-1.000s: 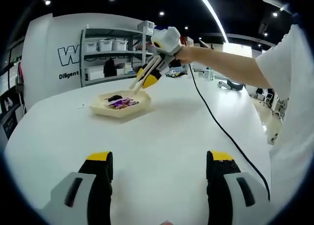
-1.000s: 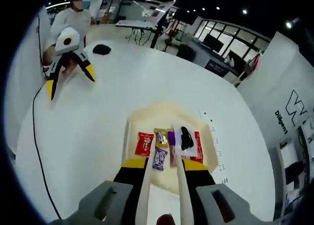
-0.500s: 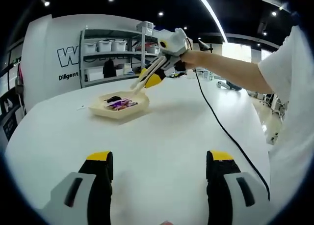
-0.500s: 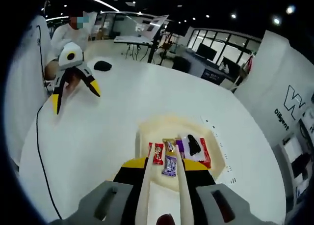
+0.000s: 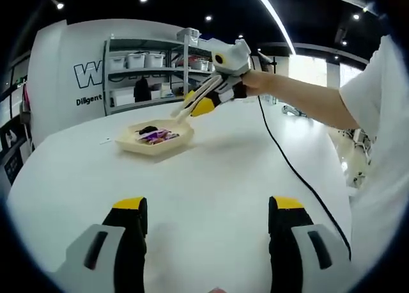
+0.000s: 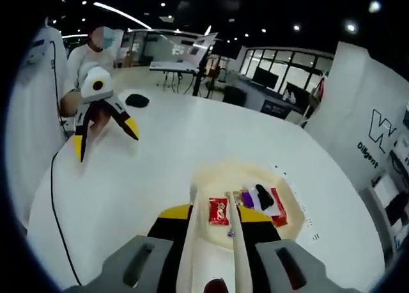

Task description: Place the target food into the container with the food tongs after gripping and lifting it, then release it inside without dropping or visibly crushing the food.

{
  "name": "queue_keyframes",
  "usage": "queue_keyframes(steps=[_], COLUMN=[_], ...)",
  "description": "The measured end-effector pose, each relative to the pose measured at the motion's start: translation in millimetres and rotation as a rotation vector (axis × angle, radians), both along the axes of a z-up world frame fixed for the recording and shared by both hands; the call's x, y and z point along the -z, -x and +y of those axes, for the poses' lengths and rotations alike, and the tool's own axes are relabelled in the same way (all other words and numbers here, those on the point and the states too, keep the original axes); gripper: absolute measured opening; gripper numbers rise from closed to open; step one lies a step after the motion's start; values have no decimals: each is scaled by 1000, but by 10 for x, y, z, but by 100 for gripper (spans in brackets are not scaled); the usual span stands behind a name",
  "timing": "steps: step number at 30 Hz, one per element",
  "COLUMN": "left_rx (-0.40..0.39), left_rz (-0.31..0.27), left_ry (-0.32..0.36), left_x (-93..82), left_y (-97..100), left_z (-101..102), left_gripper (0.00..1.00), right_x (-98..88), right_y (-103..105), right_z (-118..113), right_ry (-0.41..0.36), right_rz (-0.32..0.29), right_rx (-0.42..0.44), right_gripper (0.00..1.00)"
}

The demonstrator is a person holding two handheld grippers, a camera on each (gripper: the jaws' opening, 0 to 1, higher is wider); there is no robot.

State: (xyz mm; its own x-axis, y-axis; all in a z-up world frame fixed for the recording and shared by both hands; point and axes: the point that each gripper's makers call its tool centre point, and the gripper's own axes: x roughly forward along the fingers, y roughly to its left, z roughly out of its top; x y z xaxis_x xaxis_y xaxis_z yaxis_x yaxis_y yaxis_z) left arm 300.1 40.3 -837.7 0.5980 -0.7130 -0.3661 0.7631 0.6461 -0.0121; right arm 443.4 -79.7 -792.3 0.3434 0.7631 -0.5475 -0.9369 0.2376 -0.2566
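A cream tray [image 5: 137, 146] holding several wrapped snacks stands on the white table [image 5: 211, 178]. My right gripper [image 5: 199, 104], held by a person's hand, hovers above and to the right of the tray, shut on cream food tongs [image 5: 185, 110] that point down at it. In the right gripper view the tongs [image 6: 190, 235] run forward between my right gripper's [image 6: 215, 215] yellow-tipped jaws, their arms apart over the tray [image 6: 208, 174], with a red packet [image 6: 219, 211] seen between them. Purple, black and red items [image 6: 262, 197] lie beside it. My left gripper [image 5: 208, 224] is open low over the table, also seen across it [image 6: 105, 139].
A black cable [image 5: 287, 165] trails from the right gripper across the table's right side. A small black object [image 6: 135, 100] lies near the far edge. Shelving [image 5: 147, 69] with bins stands behind the table. The person's arm [image 5: 307, 98] reaches in from the right.
The right gripper with the tongs has risen and drawn back to the right, away from the tray. The snacks stay in the tray. The left gripper has not moved.
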Motion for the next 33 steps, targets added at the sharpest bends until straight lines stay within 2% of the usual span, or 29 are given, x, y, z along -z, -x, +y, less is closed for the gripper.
queue_keyframes(steps=[5, 18, 33], left_rx=[2, 8, 12], left_rz=[0, 0, -8], left_ry=[1, -3, -5], left_x=[-1, 0, -24], left_y=[5, 4, -31], left_z=[-3, -17, -20], left_gripper=[75, 75, 74], right_x=[2, -14, 37], right_y=[90, 328, 631], right_z=[39, 134, 227], right_ry=[-52, -134, -228], right_rz=[10, 24, 67], right_rx=[-5, -10, -6], right_gripper=[18, 18, 19])
